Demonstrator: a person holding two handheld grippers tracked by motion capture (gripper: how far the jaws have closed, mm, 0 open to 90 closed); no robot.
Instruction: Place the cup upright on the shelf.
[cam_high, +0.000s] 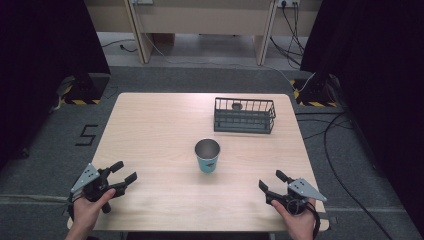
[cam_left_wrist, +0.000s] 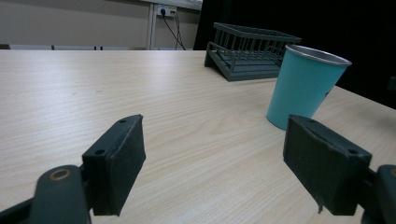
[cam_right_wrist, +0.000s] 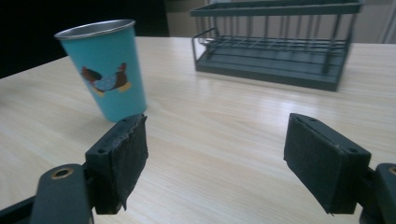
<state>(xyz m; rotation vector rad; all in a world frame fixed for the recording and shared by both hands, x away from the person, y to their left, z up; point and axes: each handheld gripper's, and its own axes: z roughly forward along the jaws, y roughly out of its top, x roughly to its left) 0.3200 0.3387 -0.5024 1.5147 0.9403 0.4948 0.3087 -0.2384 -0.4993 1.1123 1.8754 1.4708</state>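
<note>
Nothing yet grasped: left gripper (cam_high: 125, 175) and right gripper (cam_high: 270, 182), both spread wide and empty, near teal cup (cam_high: 207, 156); basket (cam_high: 244, 115) beyond. Likely next: reaching for cup.

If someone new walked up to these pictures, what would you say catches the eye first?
Most likely the teal cup, standing upright and alone near the middle of the wooden table, with a small picture printed on its side. Behind it, toward the far right corner, sits a dark wire basket. At the near edge, the left gripper and right gripper are both open, one at each side.
</note>
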